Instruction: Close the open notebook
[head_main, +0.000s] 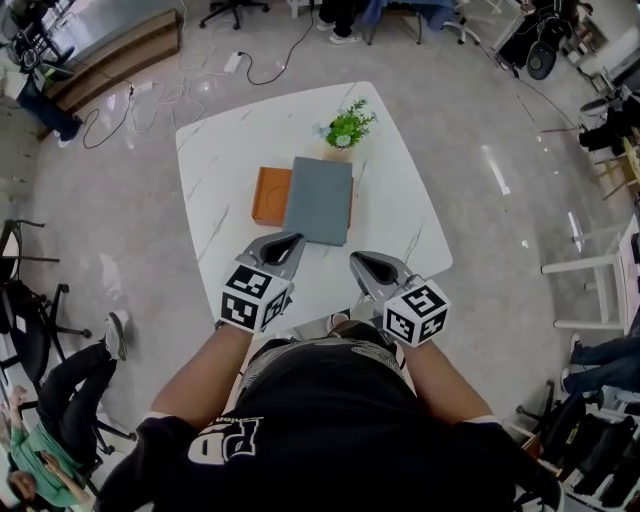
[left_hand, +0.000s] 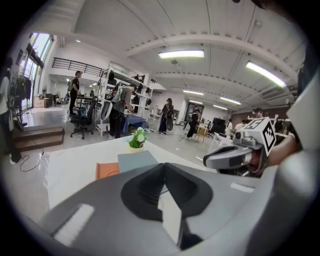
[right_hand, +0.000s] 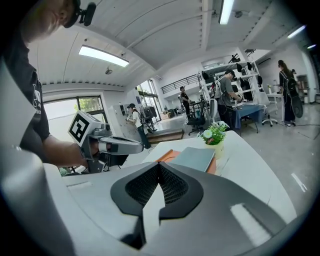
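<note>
The notebook (head_main: 318, 200) lies flat mid-table with a grey-blue cover facing up. An orange part (head_main: 270, 195) shows at its left, plus a thin strip along its right edge. It appears again in the left gripper view as the notebook (left_hand: 136, 161) and in the right gripper view as the notebook (right_hand: 192, 158). My left gripper (head_main: 290, 241) hovers just short of its near edge, jaws shut and empty. My right gripper (head_main: 361, 262) hangs to the right, near the table's front edge, also shut on nothing. Neither gripper touches the notebook.
A small potted plant (head_main: 346, 128) stands right behind the notebook on the white marble table (head_main: 220, 160). Cables (head_main: 150, 100) trail across the floor at the back left. Black chairs (head_main: 30, 320) and seated people are at the left, white furniture (head_main: 600, 270) at the right.
</note>
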